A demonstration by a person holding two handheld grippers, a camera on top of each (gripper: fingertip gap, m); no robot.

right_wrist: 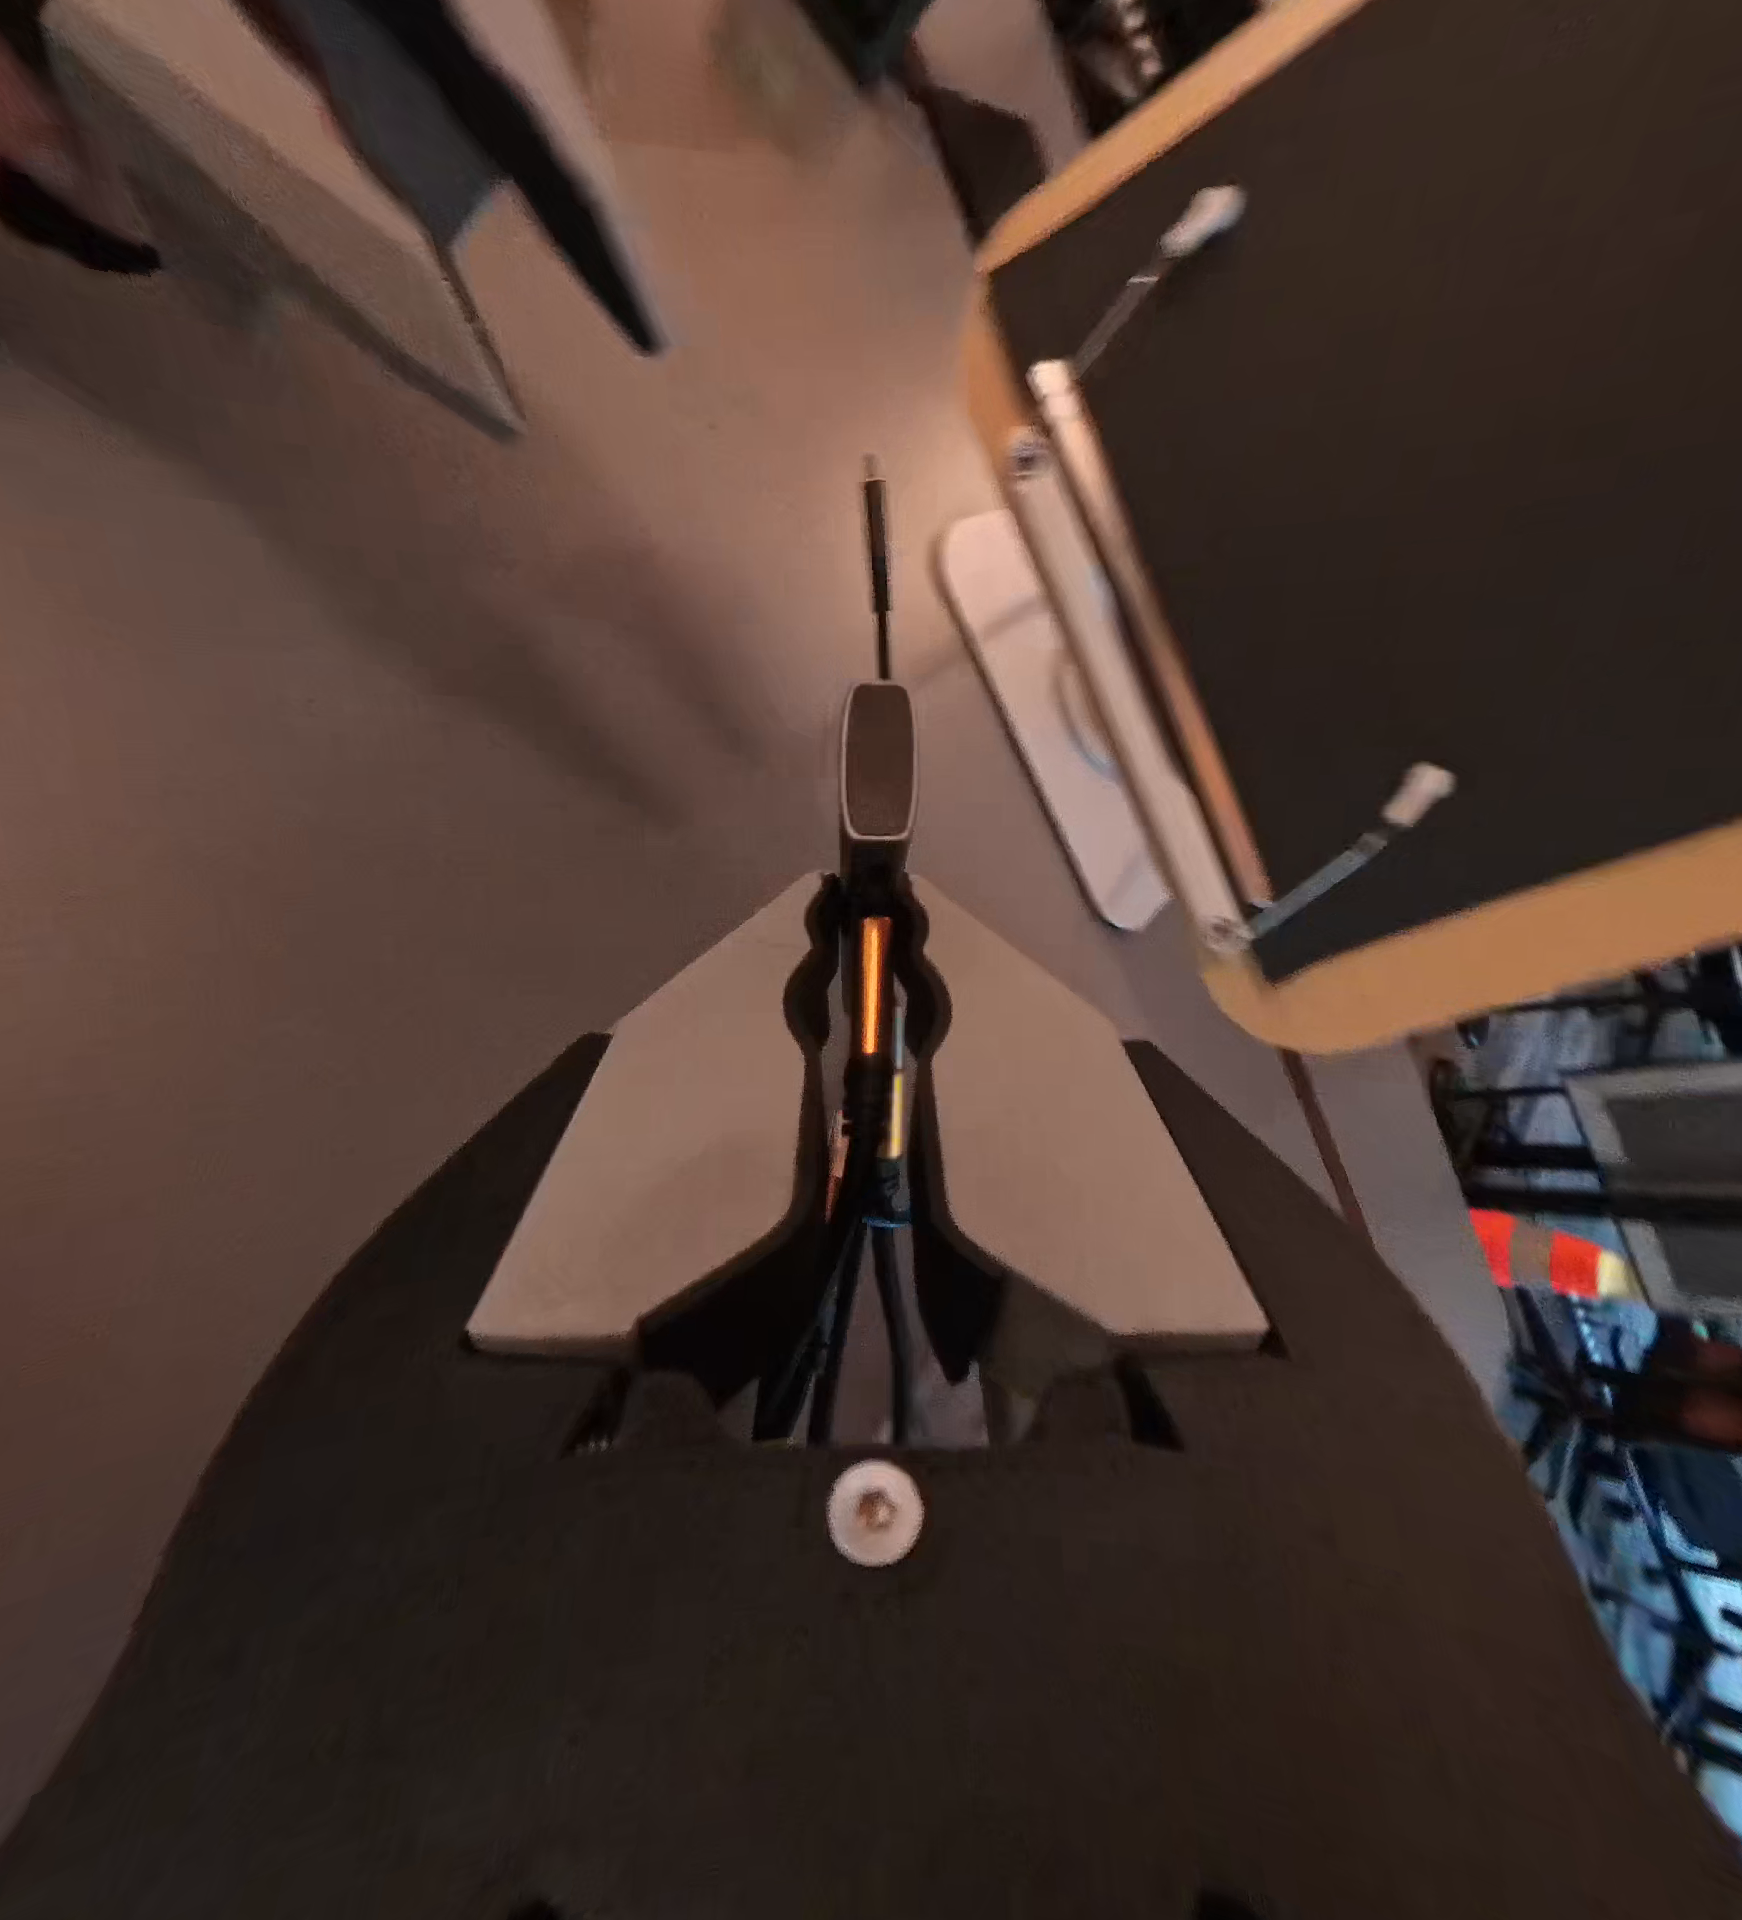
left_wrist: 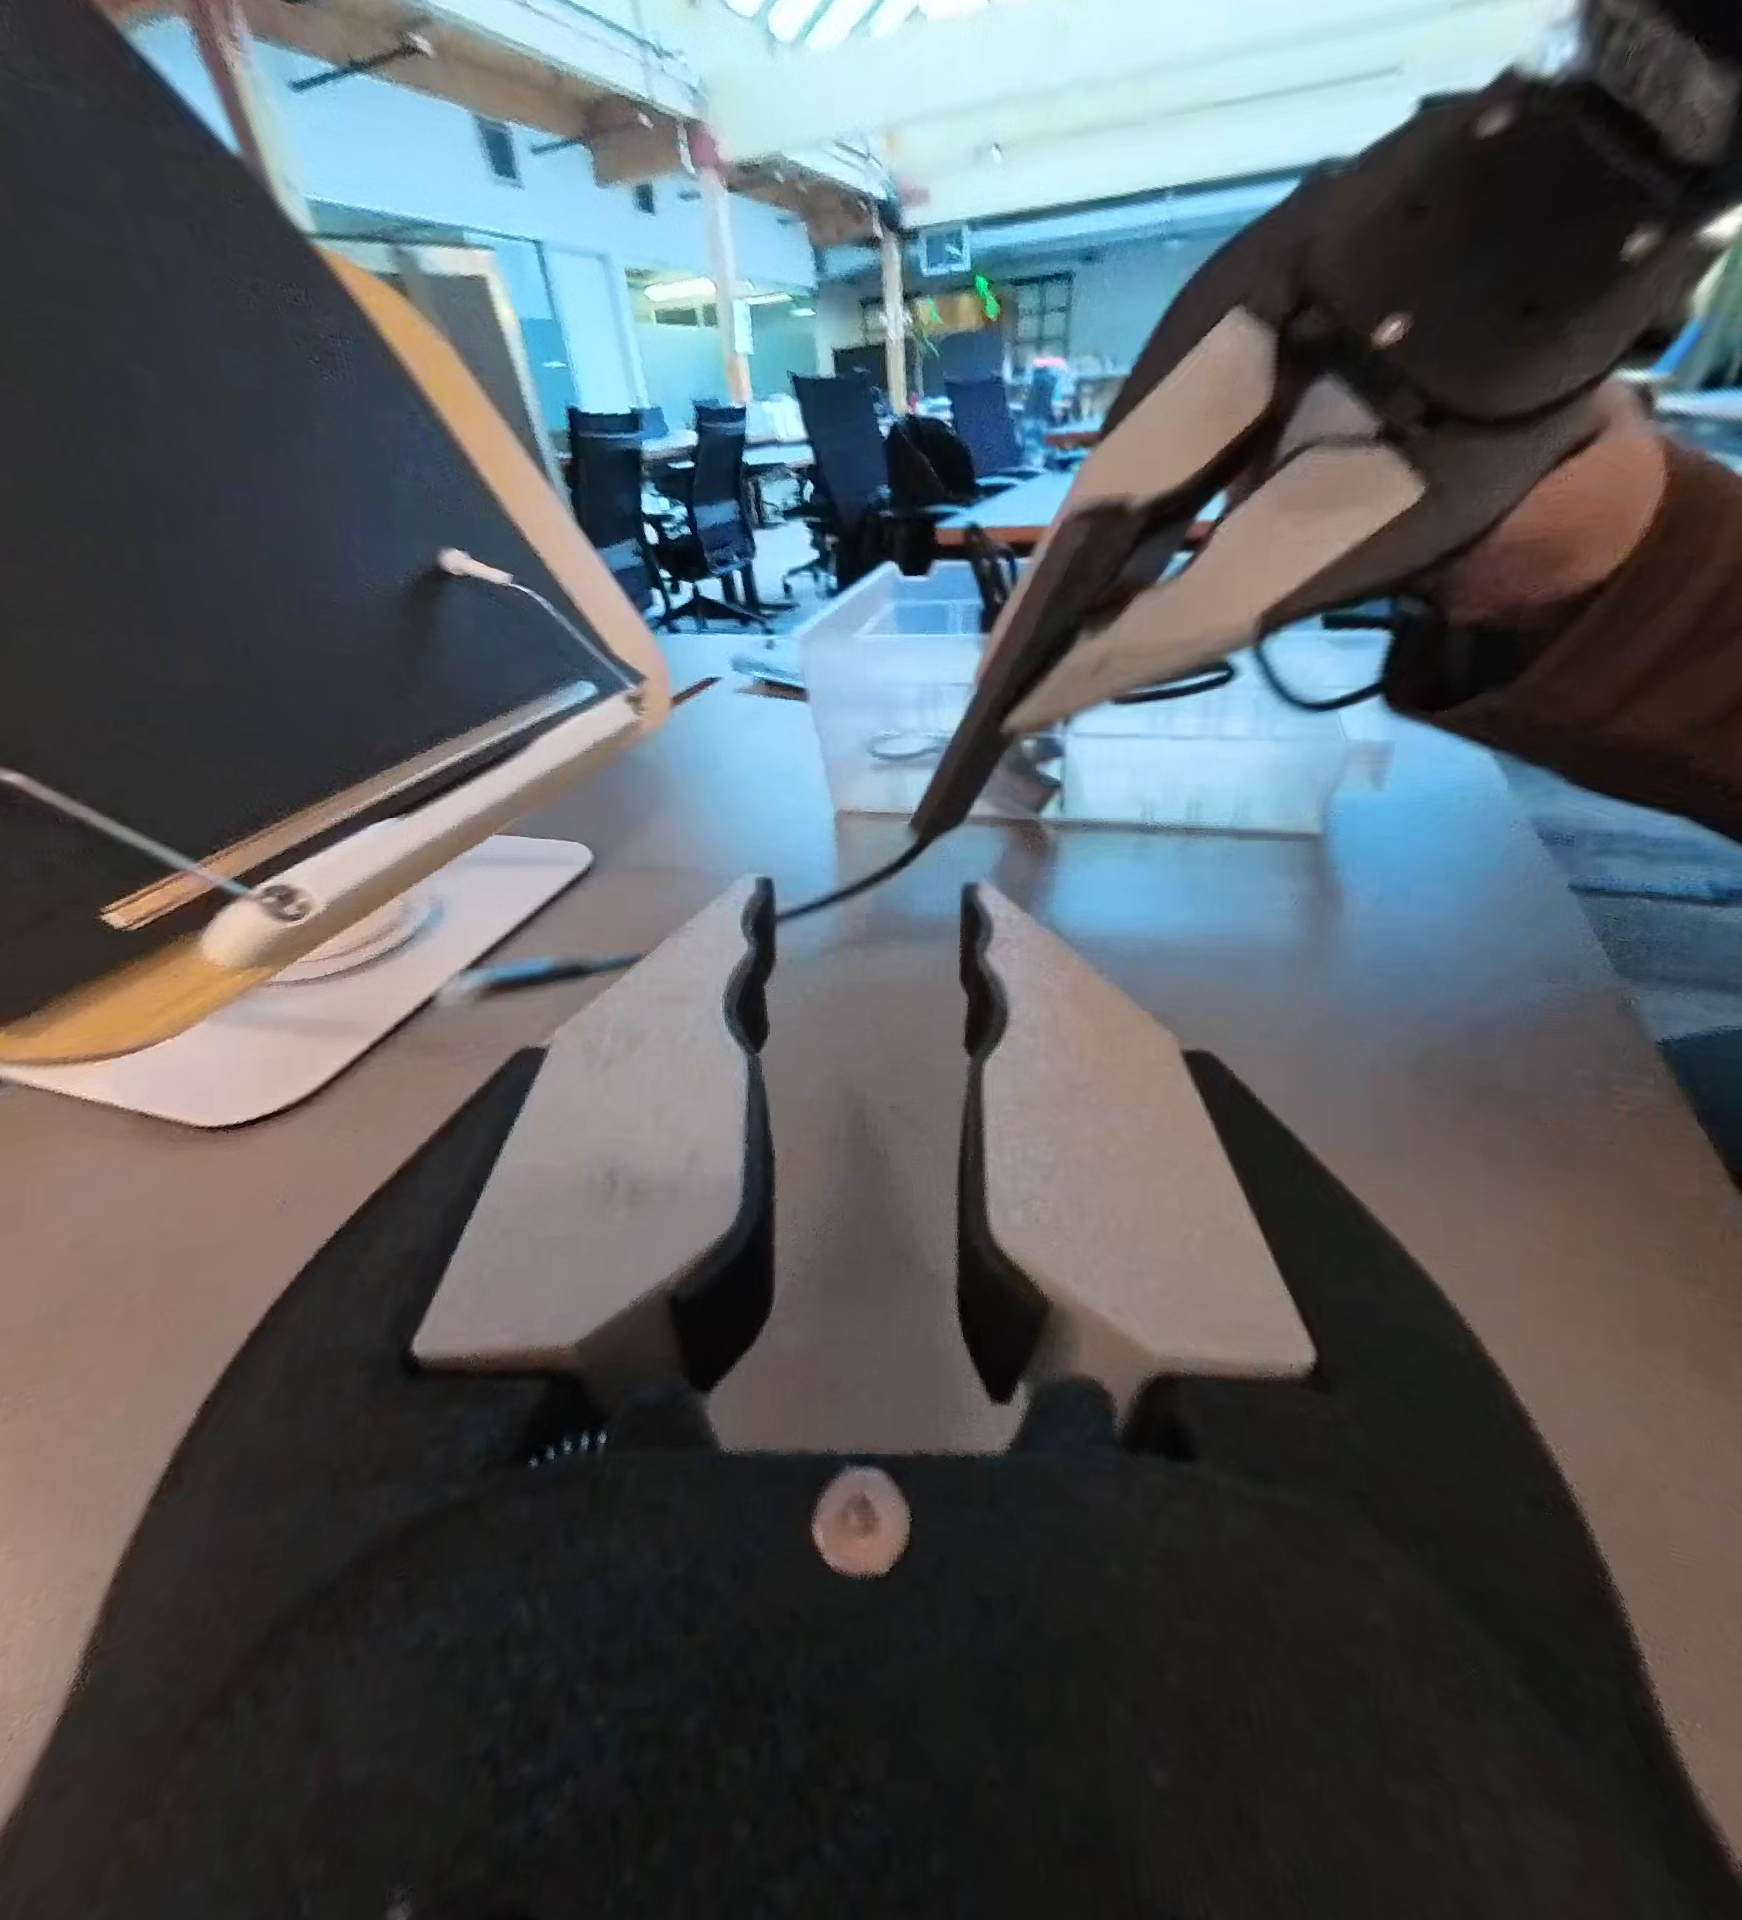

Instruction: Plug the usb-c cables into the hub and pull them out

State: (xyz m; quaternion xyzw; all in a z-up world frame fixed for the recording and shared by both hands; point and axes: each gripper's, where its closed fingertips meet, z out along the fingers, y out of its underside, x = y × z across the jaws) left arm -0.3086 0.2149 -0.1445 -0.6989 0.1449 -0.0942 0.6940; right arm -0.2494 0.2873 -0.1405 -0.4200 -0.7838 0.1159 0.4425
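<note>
Clear plastic bin [left_wrist: 950,727], cables [left_wrist: 903,744] inside

Left gripper [left_wrist: 865,971] low over the brown table [left_wrist: 1262,1039], its jaws standing apart with nothing between them.

Ahead, the right gripper [left_wrist: 934,821] slants down from the upper right, fingers pinched together on a flat dark hub [left_wrist: 1064,613]; a thin black cable [left_wrist: 846,883] trails from its tip to a plug lying on the table. A tilted black board [left_wrist: 171,468] on a white stand [left_wrist: 347,997] is at left, a clear plastic bin [left_wrist: 888,665] behind.
</note>
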